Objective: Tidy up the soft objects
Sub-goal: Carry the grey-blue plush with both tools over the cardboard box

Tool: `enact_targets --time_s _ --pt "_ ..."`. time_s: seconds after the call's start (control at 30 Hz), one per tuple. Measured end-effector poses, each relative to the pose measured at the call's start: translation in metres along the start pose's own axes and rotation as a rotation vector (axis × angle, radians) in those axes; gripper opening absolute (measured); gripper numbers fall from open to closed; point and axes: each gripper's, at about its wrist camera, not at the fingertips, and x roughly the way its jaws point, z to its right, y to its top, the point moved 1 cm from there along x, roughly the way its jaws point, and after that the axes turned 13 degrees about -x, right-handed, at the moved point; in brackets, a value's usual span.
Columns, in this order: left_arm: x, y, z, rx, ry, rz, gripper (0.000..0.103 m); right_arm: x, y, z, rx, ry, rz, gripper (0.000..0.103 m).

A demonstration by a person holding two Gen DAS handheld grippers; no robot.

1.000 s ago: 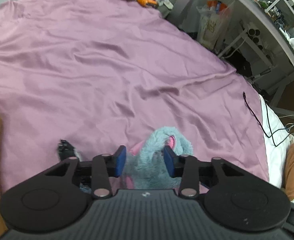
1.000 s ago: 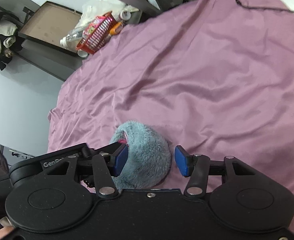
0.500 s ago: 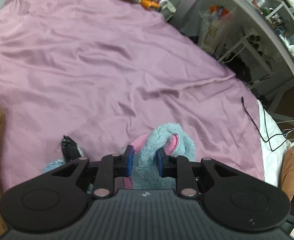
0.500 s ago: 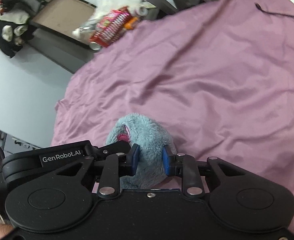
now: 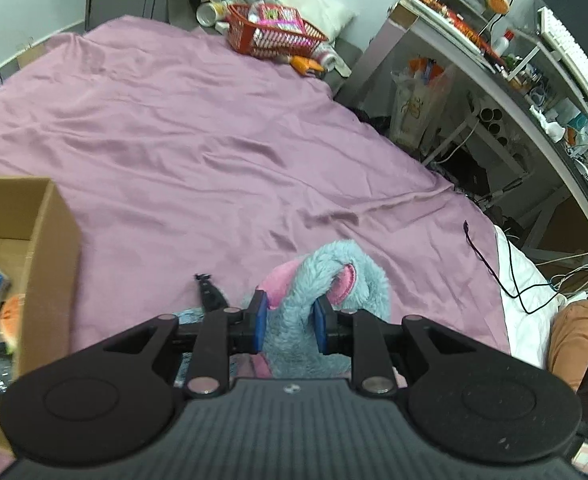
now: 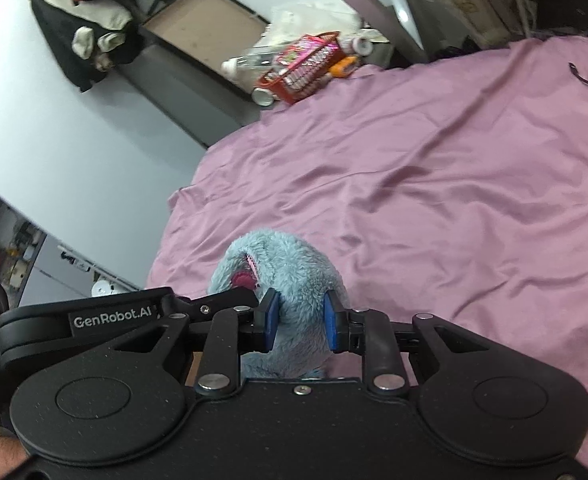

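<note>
A fluffy blue plush toy with pink inner parts hangs above the purple bedsheet. My left gripper is shut on its fur, blue pads pressing from both sides. In the right wrist view the same plush toy bulges between the pads of my right gripper, which is also shut on it. The other gripper's black body shows at the left there. At the left edge stands an open cardboard box holding soft items.
A red basket of packets and bottles sits at the bed's far end. Desk and shelves crowd the right side. A black cable lies on the white sheet edge. A brown cushion is at the right.
Both grippers went from open around the plush toy to shut on it, then lifted it off the sheet. The cardboard box has come into the left wrist view.
</note>
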Motion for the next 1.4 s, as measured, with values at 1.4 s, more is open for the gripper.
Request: enact_targets --time_s 1.4 --pt "-0.133 0.006 -0.156 -0.202 0.001 0.203 0.020 0.025 -0.036 -0.183 -0.349 0.149 0.056 0.023"
